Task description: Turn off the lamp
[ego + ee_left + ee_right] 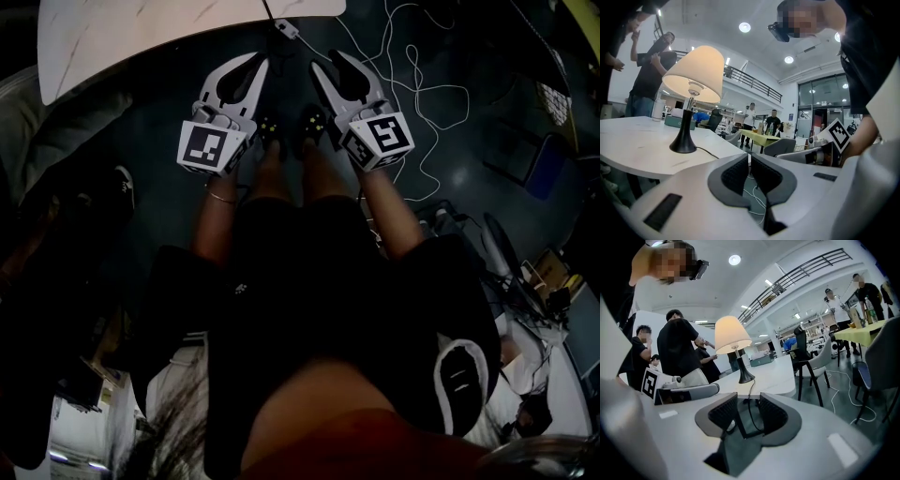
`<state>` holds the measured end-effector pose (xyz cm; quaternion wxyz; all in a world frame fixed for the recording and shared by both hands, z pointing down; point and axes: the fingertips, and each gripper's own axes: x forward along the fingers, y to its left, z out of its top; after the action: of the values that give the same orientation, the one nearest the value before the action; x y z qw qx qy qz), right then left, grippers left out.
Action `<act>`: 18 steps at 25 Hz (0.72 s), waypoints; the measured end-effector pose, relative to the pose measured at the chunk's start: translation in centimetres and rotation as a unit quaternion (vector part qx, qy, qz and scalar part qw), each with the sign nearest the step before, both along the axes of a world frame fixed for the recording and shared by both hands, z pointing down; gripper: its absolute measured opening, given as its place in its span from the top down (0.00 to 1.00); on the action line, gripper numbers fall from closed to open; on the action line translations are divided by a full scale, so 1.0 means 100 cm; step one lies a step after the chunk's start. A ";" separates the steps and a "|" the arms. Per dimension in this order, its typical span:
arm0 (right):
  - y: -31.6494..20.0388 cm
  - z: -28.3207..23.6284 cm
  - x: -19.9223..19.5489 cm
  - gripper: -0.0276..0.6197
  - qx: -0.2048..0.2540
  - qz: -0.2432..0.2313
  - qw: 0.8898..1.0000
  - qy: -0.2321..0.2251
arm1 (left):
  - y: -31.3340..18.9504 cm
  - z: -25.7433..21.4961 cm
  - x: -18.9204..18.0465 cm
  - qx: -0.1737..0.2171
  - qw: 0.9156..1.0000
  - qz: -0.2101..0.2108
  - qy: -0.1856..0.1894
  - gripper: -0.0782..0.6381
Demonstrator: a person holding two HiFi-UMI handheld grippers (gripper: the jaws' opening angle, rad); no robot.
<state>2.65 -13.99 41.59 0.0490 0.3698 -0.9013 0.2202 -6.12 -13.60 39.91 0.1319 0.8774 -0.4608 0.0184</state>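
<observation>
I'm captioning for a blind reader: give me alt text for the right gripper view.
A table lamp with a cream shade stands on a white table, its black cord showing through the gap of the right gripper's open tongs. People stand behind at left; a chair at right.

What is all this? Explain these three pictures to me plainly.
A person holds a two-jaw gripper in each hand; there is no robot arm. The head view looks down from the person's head onto the left gripper and right gripper. The other two views ride on the grippers, looking along their jaws. A lamp stands on a white table; its cord runs off the edge. The left jaws are together, empty. The right jaws stand apart; the cord shows in the gap, ungripped.
</observation>
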 end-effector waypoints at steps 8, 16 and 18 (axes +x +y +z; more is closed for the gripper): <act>-0.016 0.037 -0.021 0.75 -0.005 -0.023 1.000 0.017 | -0.004 0.031 0.000 -0.024 1.000 -0.011 0.006 0.88; -0.037 0.077 -0.050 0.74 0.003 -0.050 0.998 0.034 | -0.007 0.068 -0.015 -0.039 0.999 -0.038 0.000 0.88; -0.043 0.090 -0.060 0.74 0.001 -0.058 0.997 0.041 | -0.007 0.074 -0.018 -0.043 0.998 -0.045 0.006 0.88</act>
<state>-3.31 -18.27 50.58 0.0984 0.3252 -0.9188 0.2010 -7.94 -14.33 47.31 0.1724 0.8493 -0.4983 0.0272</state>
